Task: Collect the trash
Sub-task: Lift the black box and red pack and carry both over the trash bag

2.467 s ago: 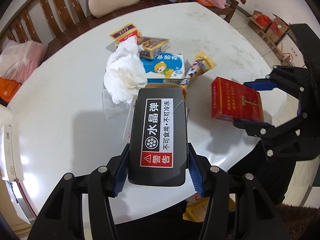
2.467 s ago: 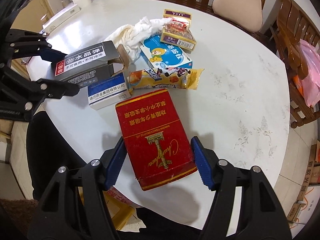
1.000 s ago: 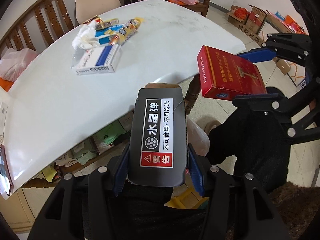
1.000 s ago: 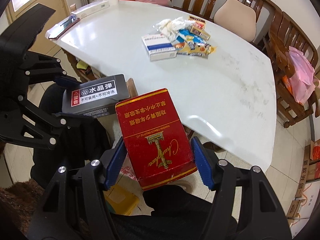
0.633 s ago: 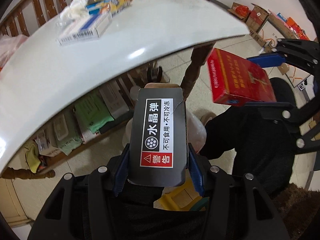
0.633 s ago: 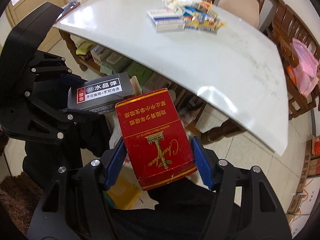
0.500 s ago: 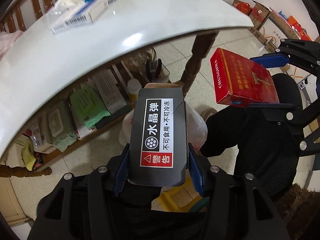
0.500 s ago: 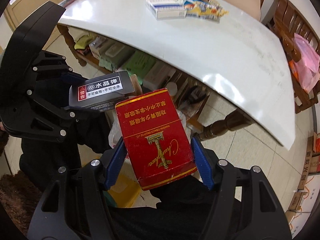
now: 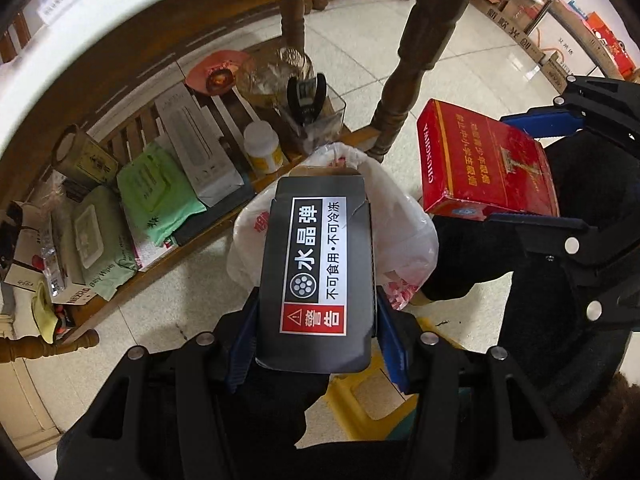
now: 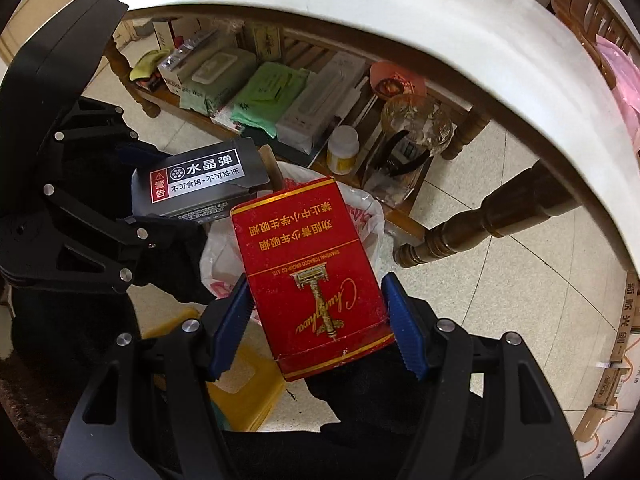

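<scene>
Black box [image 9: 316, 276] between left jaws

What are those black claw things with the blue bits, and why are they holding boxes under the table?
They are two grabbing tools that a person holds, one in each hand. Each carries a camera looking along its fingers, so you get one picture per hand. The left gripper pinches a flat black box with a white warning label. The right gripper pinches a red cardboard box with gold writing. Both hang low beside the white round table, over a white plastic bag with red print on the tiled floor. The bag looks like the place for the trash. Packets and a jar sit on a wooden shelf under the table.
</scene>
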### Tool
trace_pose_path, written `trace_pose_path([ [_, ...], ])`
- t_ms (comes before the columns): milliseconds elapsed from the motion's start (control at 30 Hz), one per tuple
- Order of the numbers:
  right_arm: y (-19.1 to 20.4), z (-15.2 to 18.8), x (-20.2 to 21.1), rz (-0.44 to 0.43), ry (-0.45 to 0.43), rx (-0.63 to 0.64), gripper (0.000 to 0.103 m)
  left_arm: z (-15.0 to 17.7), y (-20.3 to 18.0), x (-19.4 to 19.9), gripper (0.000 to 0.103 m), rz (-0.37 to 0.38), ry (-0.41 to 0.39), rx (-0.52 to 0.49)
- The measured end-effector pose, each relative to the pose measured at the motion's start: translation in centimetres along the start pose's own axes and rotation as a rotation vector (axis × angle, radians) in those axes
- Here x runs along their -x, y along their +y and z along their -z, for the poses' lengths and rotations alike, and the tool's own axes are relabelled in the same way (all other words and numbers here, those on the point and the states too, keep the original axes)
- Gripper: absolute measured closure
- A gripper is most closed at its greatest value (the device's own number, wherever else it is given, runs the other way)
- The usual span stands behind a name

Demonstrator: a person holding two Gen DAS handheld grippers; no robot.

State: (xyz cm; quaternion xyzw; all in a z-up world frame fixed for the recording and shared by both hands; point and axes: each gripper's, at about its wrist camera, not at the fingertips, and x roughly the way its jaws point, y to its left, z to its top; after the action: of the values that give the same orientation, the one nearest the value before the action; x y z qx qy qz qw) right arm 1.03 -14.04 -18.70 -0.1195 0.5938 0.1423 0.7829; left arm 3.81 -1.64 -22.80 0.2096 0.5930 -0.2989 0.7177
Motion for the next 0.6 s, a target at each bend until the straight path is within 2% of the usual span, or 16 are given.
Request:
trace_pose_path([
  [600,-2.3,-0.7,-9.2,-0.039,0.103,-0.039,0.039,-1.8,2.1,-9.5,0.051,0.059,0.189,0.069],
])
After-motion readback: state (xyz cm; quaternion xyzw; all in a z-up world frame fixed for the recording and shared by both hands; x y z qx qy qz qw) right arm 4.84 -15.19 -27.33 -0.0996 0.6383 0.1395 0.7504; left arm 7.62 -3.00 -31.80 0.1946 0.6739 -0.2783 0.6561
